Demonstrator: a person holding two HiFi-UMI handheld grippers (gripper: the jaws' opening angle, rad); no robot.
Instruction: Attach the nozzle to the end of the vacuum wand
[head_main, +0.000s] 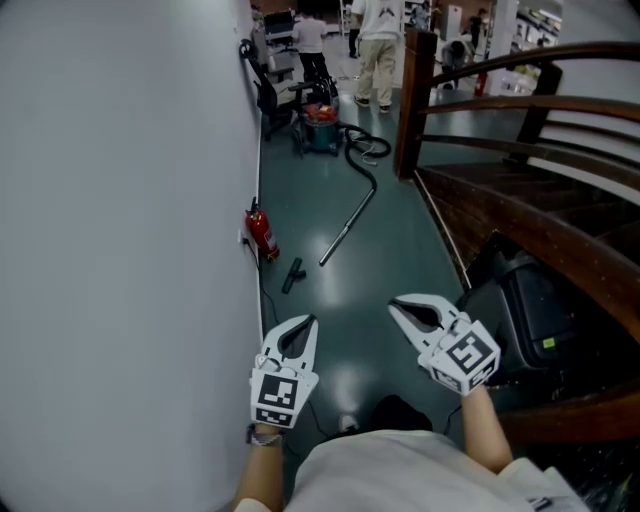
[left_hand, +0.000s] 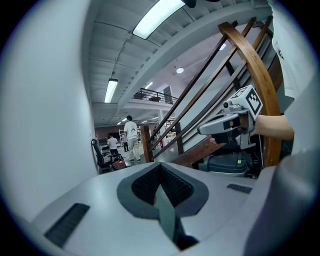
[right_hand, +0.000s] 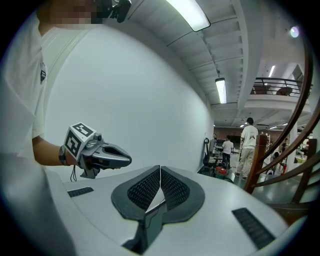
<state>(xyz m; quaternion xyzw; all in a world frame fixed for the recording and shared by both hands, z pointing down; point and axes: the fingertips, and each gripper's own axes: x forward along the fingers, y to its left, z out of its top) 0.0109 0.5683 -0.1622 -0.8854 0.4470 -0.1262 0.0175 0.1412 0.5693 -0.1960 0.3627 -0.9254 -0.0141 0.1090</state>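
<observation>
A metal vacuum wand (head_main: 346, 230) lies on the dark floor ahead, joined by a black hose (head_main: 362, 158) to the vacuum canister (head_main: 320, 128) farther off. A small black nozzle (head_main: 292, 275) lies on the floor left of the wand's near end, close to the wall. My left gripper (head_main: 308, 322) is shut and empty, held low in front of me. My right gripper (head_main: 396, 307) beside it is also shut and empty. Both are well short of the nozzle. The right gripper (left_hand: 202, 131) shows in the left gripper view, the left gripper (right_hand: 127, 160) in the right gripper view.
A white wall (head_main: 120, 220) runs along the left, with a red fire extinguisher (head_main: 263, 235) at its foot. A wooden staircase with a curved rail (head_main: 520, 200) rises on the right, a black case (head_main: 540, 310) under it. People (head_main: 378, 45) stand far ahead near office chairs.
</observation>
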